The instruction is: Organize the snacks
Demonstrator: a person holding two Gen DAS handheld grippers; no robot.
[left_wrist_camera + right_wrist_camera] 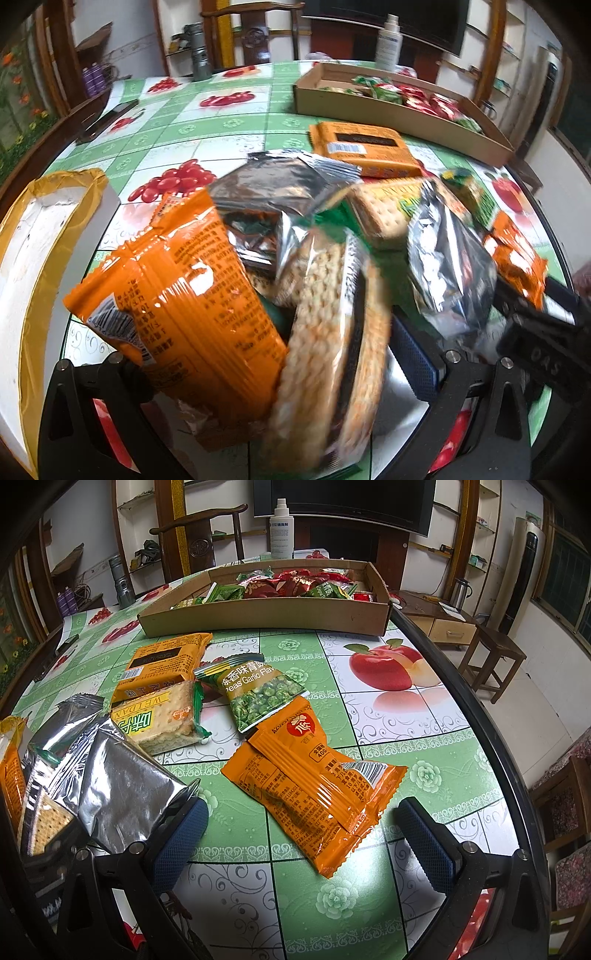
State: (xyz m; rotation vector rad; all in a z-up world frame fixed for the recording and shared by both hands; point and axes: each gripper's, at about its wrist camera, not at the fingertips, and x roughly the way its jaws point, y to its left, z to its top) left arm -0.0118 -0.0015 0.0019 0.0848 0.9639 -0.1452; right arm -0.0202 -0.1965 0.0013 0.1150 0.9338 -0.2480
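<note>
In the left wrist view, snack packs fill the space between my left gripper's (pixel 291 373) fingers: an orange packet (pixel 184 295) and a blurred cracker pack (pixel 328 354). Its grip is hidden behind them. Silver packs (pixel 273 184) and more crackers (pixel 384 214) lie beyond. My right gripper (pixel 303 834) is open just above the table, its blue pads (pixel 181 838) either side of an orange packet (pixel 314 786). A green pea packet (pixel 255 690), a cracker pack (pixel 162 716), an orange box (pixel 162 661) and silver packs (pixel 122 782) lie around. A cardboard tray (pixel 258 616) holds red and green packets.
A white box with yellow tape (pixel 40 266) stands at the left. A phone (pixel 107 118), a flashlight (pixel 199 51) and a spray bottle (pixel 281 531) stand on the fruit-print table. The table's dark edge (pixel 480 709) runs along the right, with stools beyond it.
</note>
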